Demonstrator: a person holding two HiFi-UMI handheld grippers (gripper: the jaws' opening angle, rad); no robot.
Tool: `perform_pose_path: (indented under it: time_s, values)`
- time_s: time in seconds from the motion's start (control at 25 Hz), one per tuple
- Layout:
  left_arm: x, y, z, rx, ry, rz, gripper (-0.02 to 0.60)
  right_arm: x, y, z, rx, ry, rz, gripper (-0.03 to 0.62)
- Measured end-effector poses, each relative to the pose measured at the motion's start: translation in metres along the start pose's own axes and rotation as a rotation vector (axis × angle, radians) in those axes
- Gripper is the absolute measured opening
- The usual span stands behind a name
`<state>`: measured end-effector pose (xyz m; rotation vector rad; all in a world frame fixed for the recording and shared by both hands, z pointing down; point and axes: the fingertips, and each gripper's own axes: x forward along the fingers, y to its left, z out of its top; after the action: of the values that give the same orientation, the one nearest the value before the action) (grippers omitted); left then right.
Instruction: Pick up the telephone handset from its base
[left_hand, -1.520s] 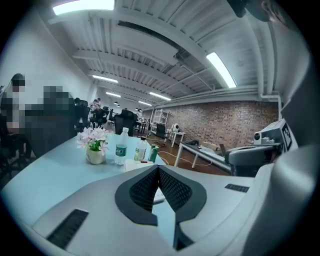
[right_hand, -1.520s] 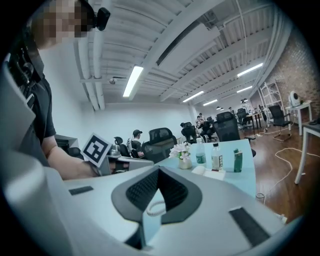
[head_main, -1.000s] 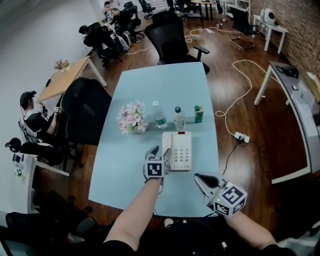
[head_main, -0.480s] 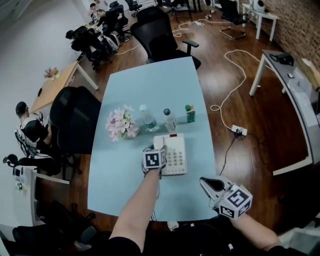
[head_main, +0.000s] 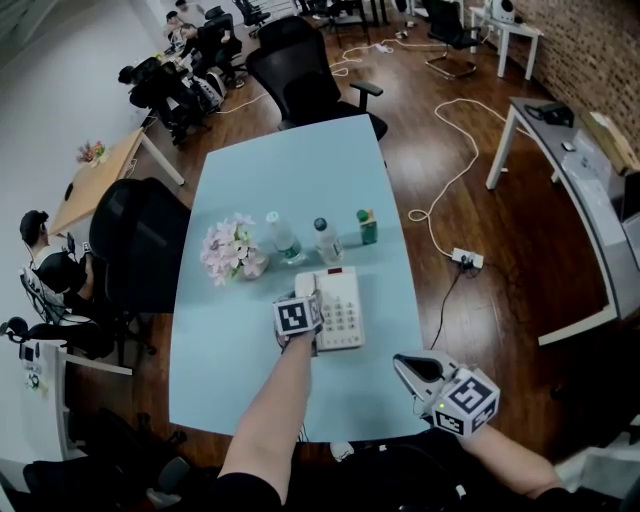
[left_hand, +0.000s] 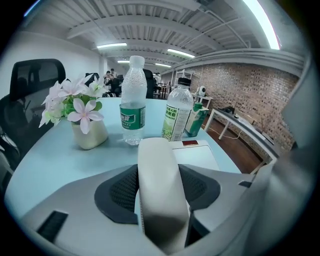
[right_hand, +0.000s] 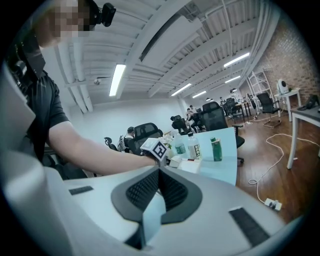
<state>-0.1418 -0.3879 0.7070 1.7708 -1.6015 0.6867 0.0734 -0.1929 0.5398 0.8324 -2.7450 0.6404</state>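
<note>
A white telephone base (head_main: 343, 312) lies on the light blue table (head_main: 290, 170) with its handset (head_main: 304, 282) along its left side. My left gripper (head_main: 308, 298) points down over the handset. In the left gripper view the handset (left_hand: 159, 190) runs between the two dark pads (left_hand: 117, 190), and the jaws are closing around it with a thin gap still showing on the right. The base (left_hand: 200, 156) shows just beyond. My right gripper (head_main: 402, 362) hangs off the table's near right corner with nothing in it. Its pads (right_hand: 142, 187) meet at the tips.
Behind the phone stand a vase of pink-white flowers (head_main: 232, 250), two water bottles (head_main: 282, 238) (head_main: 326, 240) and a green carton (head_main: 368, 227). Black chairs (head_main: 140, 240) (head_main: 300, 70) flank the table. A white cable and power strip (head_main: 465, 258) lie on the floor at right.
My left gripper has come down and forward over the handset, so its fingers now straddle it. The right gripper has hardly shifted.
</note>
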Motion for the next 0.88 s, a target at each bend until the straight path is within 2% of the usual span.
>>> perform_pose_path:
  time_s: [0.32,0.56,0.76,0.88]
  values:
    - [-0.052,-0.018,0.022,-0.052,-0.123,-0.126,0.238,0.001,0.02,0.006,-0.02,-0.014,0.008,0.015]
    - [-0.124,-0.017,0.038,-0.073,-0.242,-0.244,0.238,0.01,0.054,0.014,-0.042,-0.045,0.031,0.015]
    - [-0.203,-0.019,0.024,-0.107,-0.325,-0.372,0.238,0.017,0.089,0.009,-0.052,-0.053,0.047,0.015]
    - [-0.25,-0.014,0.005,-0.162,-0.368,-0.45,0.238,0.019,0.11,0.004,-0.044,-0.056,0.05,0.015]
